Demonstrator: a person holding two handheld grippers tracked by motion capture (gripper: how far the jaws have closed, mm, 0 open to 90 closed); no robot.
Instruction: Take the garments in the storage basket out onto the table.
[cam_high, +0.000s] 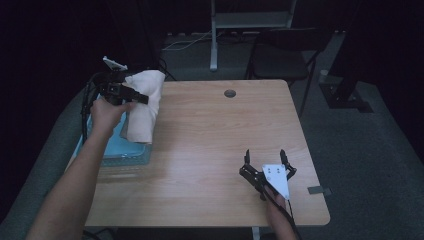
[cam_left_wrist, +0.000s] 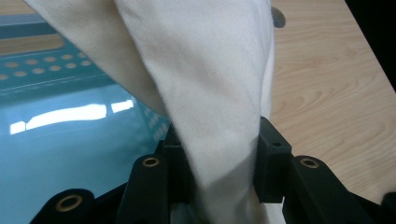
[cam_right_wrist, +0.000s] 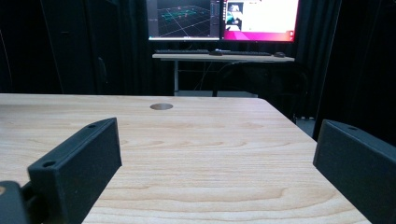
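Cloth (cam_left_wrist: 219, 93) is pinched in the left gripper (cam_left_wrist: 219, 158) over the table's left edge; right gripper (cam_high: 265, 162) jaws spread wide, empty.

No readable text, labels or numbers.
The two monitors (cam_right_wrist: 223, 19) beyond the surface glow, but their content is too small to read.

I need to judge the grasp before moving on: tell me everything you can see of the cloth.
The cloth is cream-white with a fine knit-like weave, soft and bunched. The left claw is shut on a gathered fold, holding it lifted so it hangs in loose folds over the right edge of the teal basket, at the table's left side.
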